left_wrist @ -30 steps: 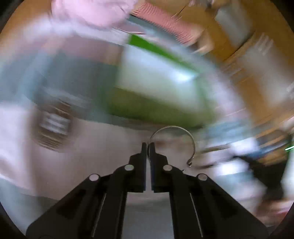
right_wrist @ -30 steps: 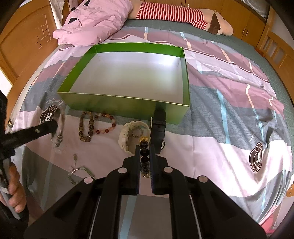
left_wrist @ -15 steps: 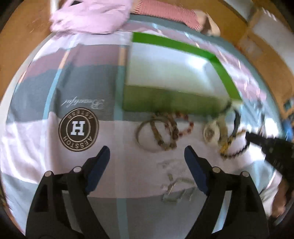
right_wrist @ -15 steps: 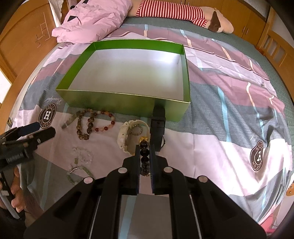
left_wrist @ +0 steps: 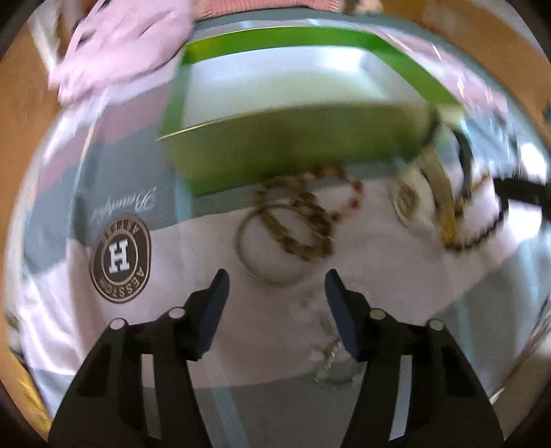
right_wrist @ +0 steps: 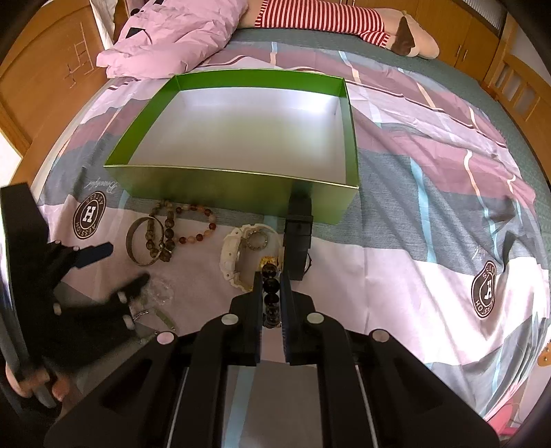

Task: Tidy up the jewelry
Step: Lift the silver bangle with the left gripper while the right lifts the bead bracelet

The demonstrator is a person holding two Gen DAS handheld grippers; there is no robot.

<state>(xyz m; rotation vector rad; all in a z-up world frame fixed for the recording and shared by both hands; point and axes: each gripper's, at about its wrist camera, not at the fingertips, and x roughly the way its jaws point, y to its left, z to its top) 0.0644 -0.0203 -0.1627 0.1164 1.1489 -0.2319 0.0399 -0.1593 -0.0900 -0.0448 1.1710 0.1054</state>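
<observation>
An open green box (right_wrist: 241,138) with a bare white inside stands on the bed; it also shows in the left wrist view (left_wrist: 292,151). In front of it lie a silver bangle (right_wrist: 137,243), brown and reddish bead bracelets (right_wrist: 179,227), a white watch (right_wrist: 237,255) and a black watch (right_wrist: 298,237). My left gripper (left_wrist: 275,286) is open just before the silver bangle (left_wrist: 268,251), above a clear bead bracelet (right_wrist: 160,293). My right gripper (right_wrist: 270,279) is shut on a black bead bracelet (right_wrist: 270,296) near the watches.
A pink pillow (right_wrist: 179,34) and a striped plush toy (right_wrist: 344,20) lie at the head of the bed. Wooden bed frame and cabinets (right_wrist: 44,79) stand around. Small metal chain pieces (left_wrist: 330,348) lie under the left gripper. Patterned sheet stretches to the right (right_wrist: 447,206).
My left gripper let go of the silver bangle, which now lies on the sheet, opened wide, and moved closer to the jewelry. My right gripper stayed shut on the black bead bracelet.
</observation>
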